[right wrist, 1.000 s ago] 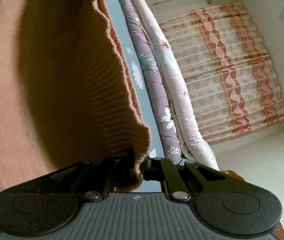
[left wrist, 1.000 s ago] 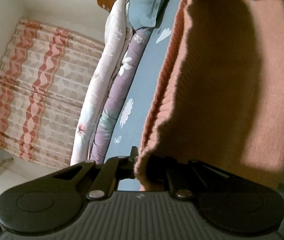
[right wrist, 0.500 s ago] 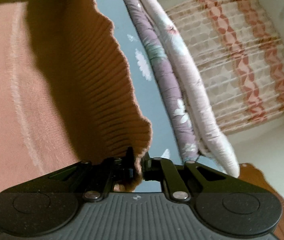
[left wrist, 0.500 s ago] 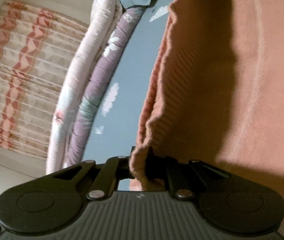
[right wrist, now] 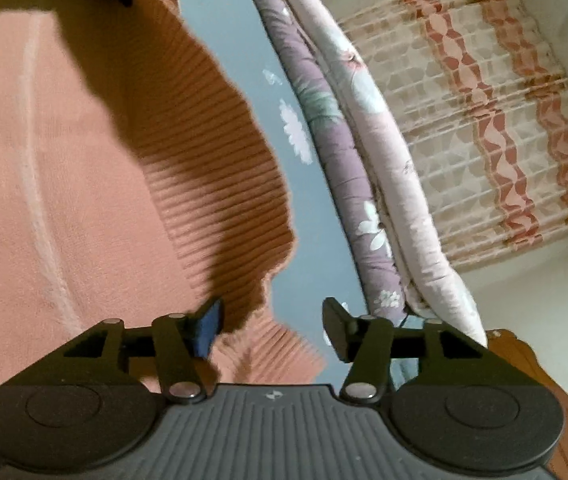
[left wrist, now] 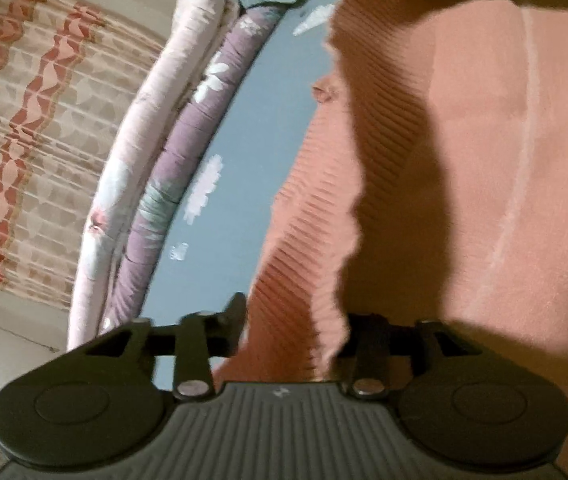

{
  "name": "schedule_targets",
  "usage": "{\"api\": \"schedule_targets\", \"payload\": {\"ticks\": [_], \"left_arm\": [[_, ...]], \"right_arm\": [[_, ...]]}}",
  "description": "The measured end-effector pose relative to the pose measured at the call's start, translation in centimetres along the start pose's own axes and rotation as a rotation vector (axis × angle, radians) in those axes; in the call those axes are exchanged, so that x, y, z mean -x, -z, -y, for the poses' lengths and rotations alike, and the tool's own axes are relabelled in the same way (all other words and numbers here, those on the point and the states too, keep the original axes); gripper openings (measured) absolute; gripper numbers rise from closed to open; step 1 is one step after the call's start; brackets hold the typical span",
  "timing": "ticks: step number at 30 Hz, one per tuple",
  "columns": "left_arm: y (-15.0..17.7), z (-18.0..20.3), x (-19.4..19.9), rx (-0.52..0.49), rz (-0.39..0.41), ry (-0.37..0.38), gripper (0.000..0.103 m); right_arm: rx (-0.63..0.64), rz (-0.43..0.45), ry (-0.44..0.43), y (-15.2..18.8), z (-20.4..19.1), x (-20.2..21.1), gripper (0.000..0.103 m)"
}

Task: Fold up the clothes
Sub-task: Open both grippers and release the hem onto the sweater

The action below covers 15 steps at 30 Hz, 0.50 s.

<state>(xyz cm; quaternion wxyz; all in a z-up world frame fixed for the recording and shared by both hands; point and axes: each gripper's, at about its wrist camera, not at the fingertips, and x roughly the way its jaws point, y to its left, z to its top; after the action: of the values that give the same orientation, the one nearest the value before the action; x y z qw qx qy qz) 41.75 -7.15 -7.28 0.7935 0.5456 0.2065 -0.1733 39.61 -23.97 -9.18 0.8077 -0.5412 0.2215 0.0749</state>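
Note:
A salmon-orange knit sweater (left wrist: 464, 152) lies spread on a blue flowered bed sheet (left wrist: 252, 128); it also fills the left of the right wrist view (right wrist: 84, 160). Its ribbed hem (left wrist: 304, 240) lies between the fingers of my left gripper (left wrist: 296, 320), which is open. My right gripper (right wrist: 272, 324) is open too, and the ribbed hem (right wrist: 224, 184) rests loose between its fingers. Each gripper shows at the top edge of the other's view.
Rolled purple and pink floral quilts (left wrist: 156, 184) run along the bed's edge, also in the right wrist view (right wrist: 364, 168). Beyond them hangs a pleated red-and-cream curtain (right wrist: 484, 120). A brown wooden edge (right wrist: 524, 360) shows at lower right.
Both grippers were shut on the sweater's ribbed hem and have opened. The hem has dropped onto the bed and lies flat.

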Motion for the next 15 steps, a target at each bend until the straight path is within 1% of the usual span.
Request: {"api": "schedule_targets", "payload": {"ticks": [3,5,7,11,13,15], "left_arm": [[-0.1,-1.7,1.2,0.018,0.019,-0.008,0.052],[0.0,-2.6,1.9,0.029,0.025,-0.019,0.057],[0.1,-3.5,2.0,0.034,0.02,-0.039,0.058],[0.4,-4.8,1.4,0.067,-0.02,-0.081,0.058],[0.5,-5.1,1.5,0.087,-0.025,-0.081,0.058],[0.6,-5.0,1.8,0.093,-0.021,-0.066,0.058]], "right_arm": [[-0.018,0.003,-0.003,0.2,0.9,0.5,0.061],[-0.03,0.005,-0.004,0.4,1.6,0.8,0.061],[-0.042,0.007,-0.006,0.5,2.2,1.2,0.061],[-0.067,0.011,-0.01,0.8,3.5,1.9,0.061],[-0.076,0.014,-0.012,0.9,4.0,2.2,0.061],[-0.073,0.024,-0.019,1.0,3.9,2.5,0.061]]}}
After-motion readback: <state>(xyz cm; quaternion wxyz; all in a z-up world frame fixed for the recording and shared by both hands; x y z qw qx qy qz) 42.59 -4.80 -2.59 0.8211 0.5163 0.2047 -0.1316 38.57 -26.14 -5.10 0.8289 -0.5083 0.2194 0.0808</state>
